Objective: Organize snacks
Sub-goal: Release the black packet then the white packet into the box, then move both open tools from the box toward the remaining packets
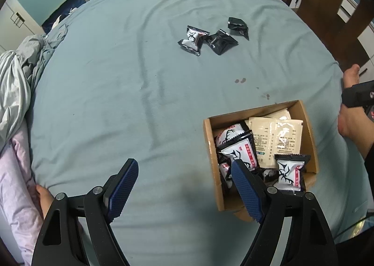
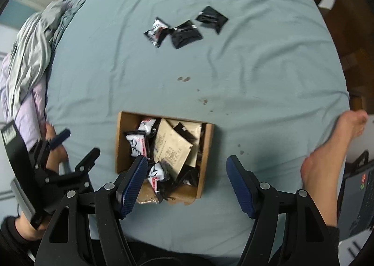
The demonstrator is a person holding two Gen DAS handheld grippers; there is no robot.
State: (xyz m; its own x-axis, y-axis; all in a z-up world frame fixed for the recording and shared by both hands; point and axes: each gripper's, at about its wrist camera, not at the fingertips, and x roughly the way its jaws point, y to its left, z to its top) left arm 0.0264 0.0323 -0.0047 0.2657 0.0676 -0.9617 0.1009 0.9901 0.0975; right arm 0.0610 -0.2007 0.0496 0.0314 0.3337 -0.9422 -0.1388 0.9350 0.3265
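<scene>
Looking down at a bed covered in a teal sheet, there's a small open cardboard box near the edge closest to the person, stuffed with snack packets: white-and-black ones with an antler-ish print and a couple of flat beige sachets. Three more packets sit well apart from the box, out toward the middle of the sheet: one white-and-black packet touching a plain black one, and another black one just beside those. The left gripper hangs over bare sheet with its jaws wide and nothing in them, though its one blue pad covers part of the box's contents. The right gripper is spread wide too, empty, one pad overlapping the box's near corner. A bare foot rests on the right edge of the bed, and crumpled grey bedding with something lilac piles up along the left edge. A few dark spots mark the sheet. The right wrist view is motion-blurred, so the packet prints are mushy there, and the box's near side looks torn, hard to say.
</scene>
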